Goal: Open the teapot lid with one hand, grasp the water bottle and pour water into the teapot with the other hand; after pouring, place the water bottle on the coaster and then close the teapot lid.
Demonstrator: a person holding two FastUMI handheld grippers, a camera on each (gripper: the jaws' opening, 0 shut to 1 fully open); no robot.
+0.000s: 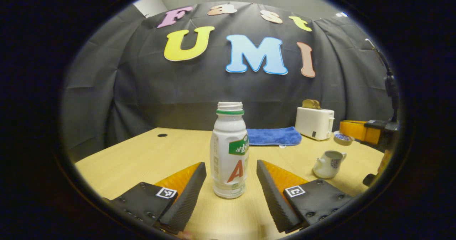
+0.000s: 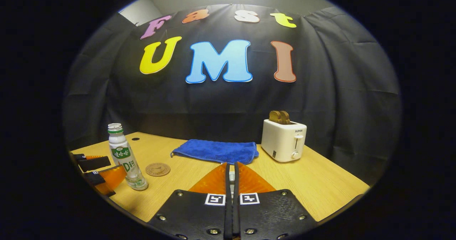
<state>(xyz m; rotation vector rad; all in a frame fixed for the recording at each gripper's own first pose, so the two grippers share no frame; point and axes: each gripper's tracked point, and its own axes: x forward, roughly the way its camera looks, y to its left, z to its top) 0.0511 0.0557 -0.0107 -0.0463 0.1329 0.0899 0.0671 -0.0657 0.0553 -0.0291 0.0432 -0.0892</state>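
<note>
While the left gripper (image 1: 231, 183) holds its jaws wide around the uncapped water bottle (image 1: 229, 151) on the bench (image 1: 142, 154), the right gripper (image 2: 232, 177) has its jaws pressed nearly together, with something small and pale showing in the slit between them.

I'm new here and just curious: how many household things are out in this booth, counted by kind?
Bottle: 1
Teapot: 1
Lid: 1
Coaster: 1
Toaster: 1
Cloth: 1
Total: 6
</note>
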